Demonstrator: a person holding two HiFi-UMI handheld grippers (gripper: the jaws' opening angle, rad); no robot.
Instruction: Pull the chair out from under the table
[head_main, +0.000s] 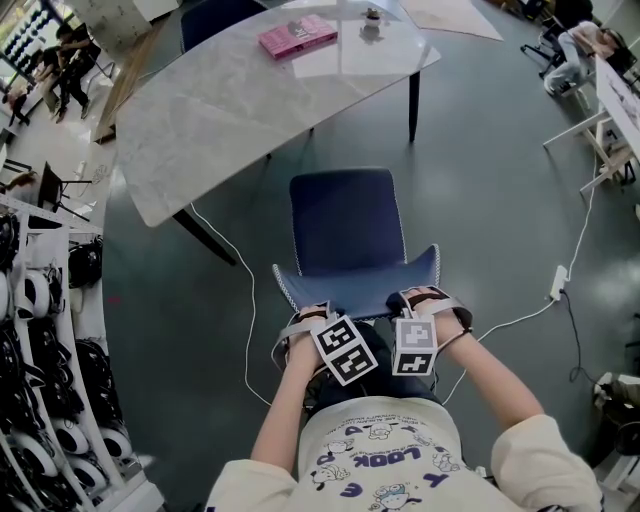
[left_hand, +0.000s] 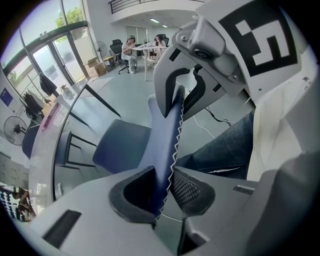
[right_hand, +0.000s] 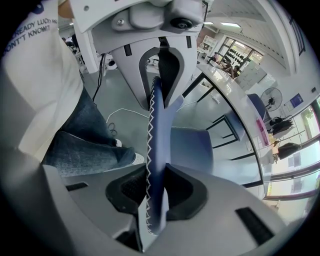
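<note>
Head view: chair (head_main: 345, 225) on floor, seat clear of bench (head_main: 200, 130), just before person's legs; L gripper (head_main: 316, 316) & R gripper (head_main: 420, 300) both on backrest (head_main: 360, 285) top edge.
L gripper view: jaws pinching backrest's zigzag-stitched edge.
R gripper view: jaws pinching same edge.

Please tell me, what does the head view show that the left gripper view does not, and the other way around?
Head view only: the white power strip on the grey floor. Left gripper view only: the jaws of the left gripper clamped on the zigzag-stitched edge of the dark blue padded chair, and people seated at a far white table. Both: the chair, the pale marble-look table and the right gripper.
</note>
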